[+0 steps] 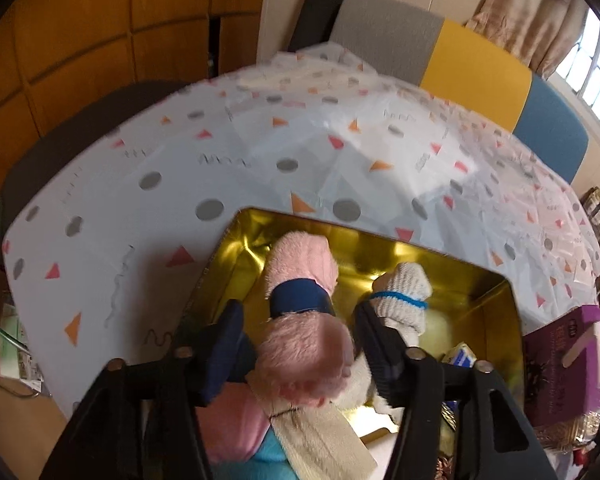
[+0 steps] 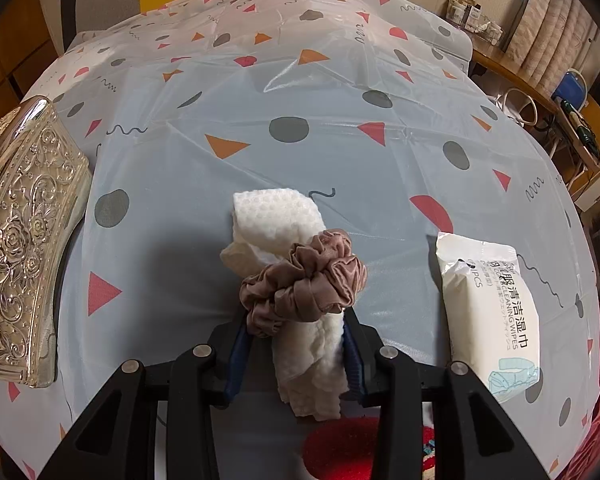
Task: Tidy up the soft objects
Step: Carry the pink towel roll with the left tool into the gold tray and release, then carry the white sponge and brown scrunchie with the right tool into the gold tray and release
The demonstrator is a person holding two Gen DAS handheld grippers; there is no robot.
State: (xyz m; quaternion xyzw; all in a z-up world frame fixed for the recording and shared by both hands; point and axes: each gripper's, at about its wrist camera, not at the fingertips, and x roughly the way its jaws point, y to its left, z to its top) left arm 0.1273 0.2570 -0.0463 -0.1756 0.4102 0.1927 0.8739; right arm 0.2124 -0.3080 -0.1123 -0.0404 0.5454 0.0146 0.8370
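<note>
Plastic tablecloth [image 2: 260, 92], pale blue with grey dots and orange and red triangles, covers the whole table, and it is glossy and creased.

In the left wrist view, my left gripper [image 1: 296, 352] is over the gold tin [image 1: 496, 280], which fills the lower middle of the frame. Its fingers stand rather wide, and the pink fluffy roll [image 1: 300, 276] with its dark blue band lies between them. I cannot tell if the pads really press it or if it is already free. Just to the right, inside the tin, stands a white knitted roll [image 1: 404, 292] with a thin blue band. A purple box [image 1: 568, 364] is at the right edge.

In the right wrist view, my right gripper [image 2: 296, 344] is closed on the white cloth roll [image 2: 276, 220], which has a bubbly, waffle-like surface. A brown scrunchie [image 2: 304, 280] of shiny gathered fabric is wrapped around its middle. The roll points to the upper part of the frame, above the cloth. A silver embossed lid [image 2: 24, 240] with roses lies at the left edge, and a white pack of wipes [image 2: 488, 312] at the right.

I think the step now is to lay the pink roll in the tin beside the knitted one. It is better to lower it until it rests on the bottom and only then let go, because the metal is smooth and a roll can tip over. The white roll is soft and can bend, so I would hold it near the scrunchie, where it is tightest.
</note>
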